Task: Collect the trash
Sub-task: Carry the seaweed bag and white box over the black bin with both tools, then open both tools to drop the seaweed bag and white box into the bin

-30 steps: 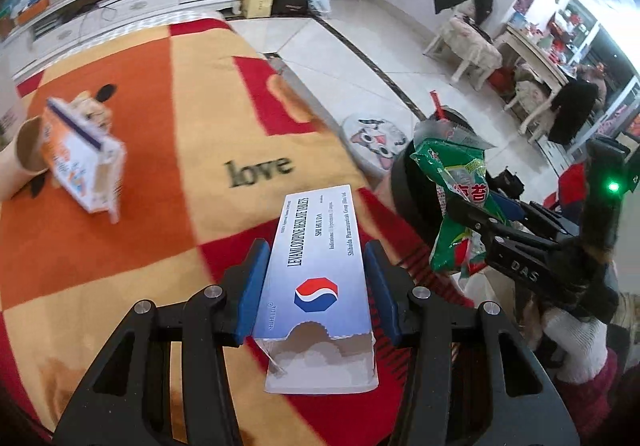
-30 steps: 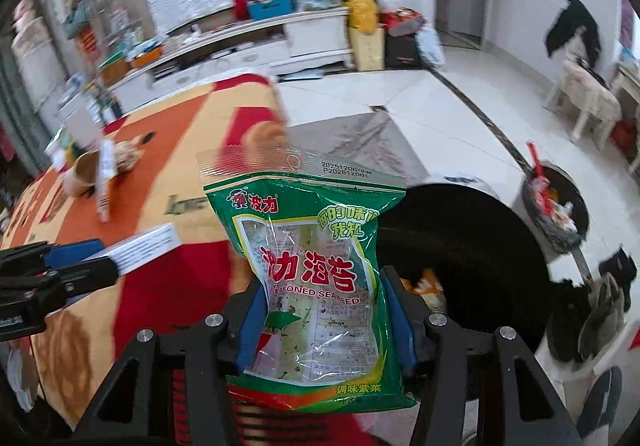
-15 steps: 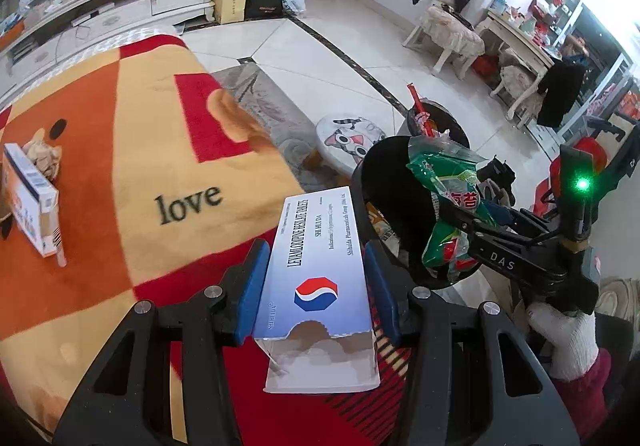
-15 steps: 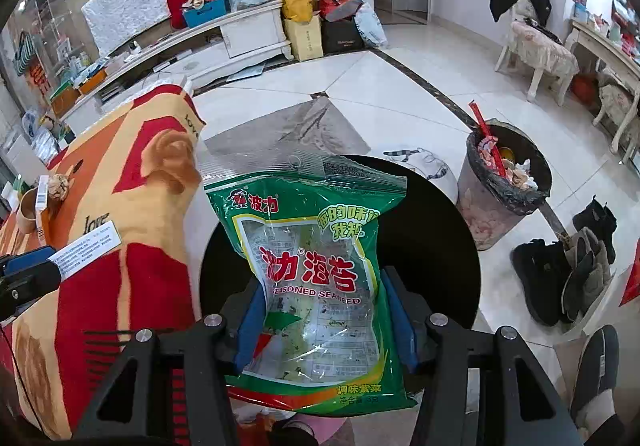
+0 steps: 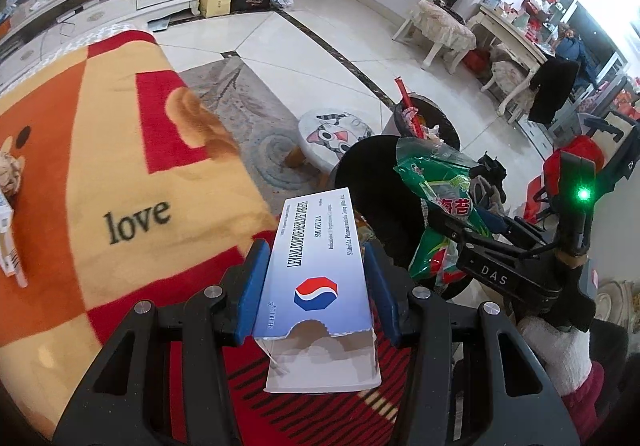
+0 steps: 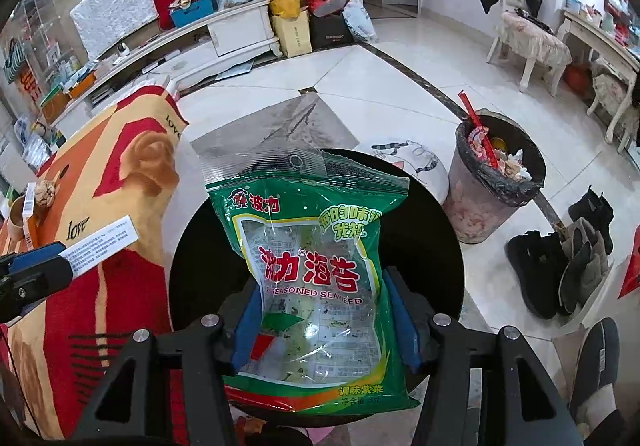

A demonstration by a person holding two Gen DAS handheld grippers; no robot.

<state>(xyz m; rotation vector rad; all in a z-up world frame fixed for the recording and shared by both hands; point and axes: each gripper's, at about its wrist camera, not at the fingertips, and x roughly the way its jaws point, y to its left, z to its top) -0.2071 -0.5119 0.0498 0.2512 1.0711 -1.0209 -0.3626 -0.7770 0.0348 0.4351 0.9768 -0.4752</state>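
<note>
Left wrist view: the left tool (image 5: 316,288) pinches a blue-white box (image 5: 318,282), its long axis running along the fingers toward 12 o'clock. The black bin (image 5: 374,181) lies ahead at 1 o'clock, partly hidden by the box and the right tool (image 5: 460,242).

Right wrist view: the right tool (image 6: 324,322) pinches a seaweed bag (image 6: 314,278) upright, directly over the bin (image 6: 208,246). The bag covers most of the bin's opening; its contents cannot be made out. The right hand is nearer.
</note>
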